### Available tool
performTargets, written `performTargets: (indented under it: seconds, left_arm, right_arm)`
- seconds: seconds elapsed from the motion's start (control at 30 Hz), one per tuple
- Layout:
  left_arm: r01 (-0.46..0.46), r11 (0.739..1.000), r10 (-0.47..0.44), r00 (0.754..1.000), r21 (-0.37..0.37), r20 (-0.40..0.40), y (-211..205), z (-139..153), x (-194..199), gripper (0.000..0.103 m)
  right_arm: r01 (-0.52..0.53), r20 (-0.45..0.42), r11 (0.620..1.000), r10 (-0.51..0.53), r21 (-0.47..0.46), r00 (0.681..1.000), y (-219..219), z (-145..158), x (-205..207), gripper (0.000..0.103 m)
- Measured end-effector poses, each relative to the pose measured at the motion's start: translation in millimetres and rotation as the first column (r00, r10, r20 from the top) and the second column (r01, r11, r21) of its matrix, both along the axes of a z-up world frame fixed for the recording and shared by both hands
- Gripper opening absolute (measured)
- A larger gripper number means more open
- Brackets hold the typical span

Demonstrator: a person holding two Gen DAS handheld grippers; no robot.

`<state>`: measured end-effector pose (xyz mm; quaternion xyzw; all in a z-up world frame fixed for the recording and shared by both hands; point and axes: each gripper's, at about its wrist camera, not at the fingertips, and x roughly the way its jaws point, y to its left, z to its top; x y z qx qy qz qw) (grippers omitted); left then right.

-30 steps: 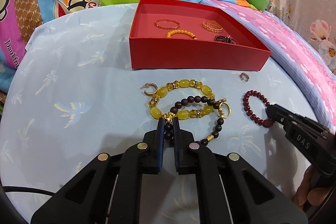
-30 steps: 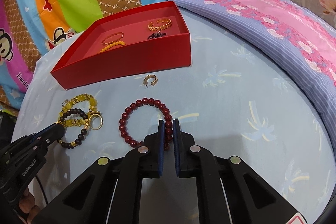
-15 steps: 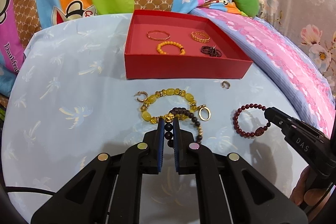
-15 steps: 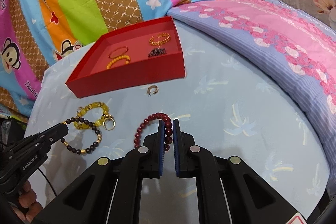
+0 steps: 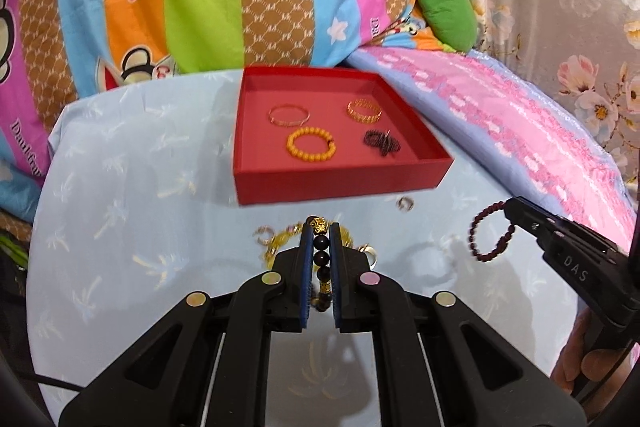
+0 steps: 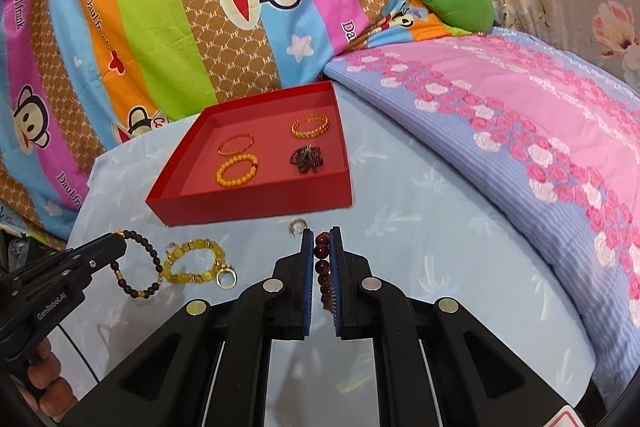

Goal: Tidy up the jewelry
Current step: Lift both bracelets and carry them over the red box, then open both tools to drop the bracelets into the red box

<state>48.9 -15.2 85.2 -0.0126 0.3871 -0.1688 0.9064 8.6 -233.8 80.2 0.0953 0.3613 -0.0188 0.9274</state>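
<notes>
My left gripper (image 5: 320,231) is shut on a dark bead bracelet (image 5: 321,258) with gold spacers and holds it above the cloth; it hangs as a loop in the right wrist view (image 6: 136,267). My right gripper (image 6: 321,237) is shut on a dark red bead bracelet (image 6: 322,263), which hangs in the air in the left wrist view (image 5: 490,237). The red tray (image 5: 340,181) lies ahead of both, holding several bracelets. A yellow bead bracelet (image 6: 194,261) with a gold ring (image 6: 226,277) lies on the cloth.
A small gold earring (image 6: 297,226) lies just before the tray's front wall; it also shows in the left wrist view (image 5: 405,203). Another gold hoop (image 5: 264,233) lies left of my left fingers. Colourful pillows (image 6: 240,7) rise behind the tray and a pink quilt (image 6: 520,131) to the right.
Both grippers have risen, each lifting its bracelet off the cloth. The dark bracelet has come free of the yellow one, which stays on the cloth.
</notes>
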Motion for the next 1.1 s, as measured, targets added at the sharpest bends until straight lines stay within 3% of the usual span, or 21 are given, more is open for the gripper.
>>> performTargets:
  seconds: [0.23, 0.53, 0.8, 1.1]
  left_arm:
    - [0.01, 1.0, -0.011, 0.998, 0.014, 0.065, -13, 27, 27, 0.008]
    - [0.019, 1.0, -0.017, 0.997, -0.02, 0.072, -20, 37, 79, 0.008]
    - [0.016, 0.999, -0.015, 1.0, -0.045, 0.027, -22, 17, 116, 0.008]
    - [0.005, 1.0, -0.005, 0.999, -0.002, -0.033, -21, -20, 133, 0.008]
  right_arm:
    - [-0.026, 0.048, 1.0, 0.027, -0.012, 0.998, 3, 26, 30, 0.008]
    - [-0.089, 0.08, 0.995, 0.086, 0.042, 0.993, 17, 40, 86, 0.008]
    - [-0.154, 0.051, 0.978, 0.148, 0.14, 0.988, 33, 13, 126, 0.008]
    - [-0.106, -0.037, 0.985, 0.112, 0.136, 0.993, 22, -29, 140, 0.008]
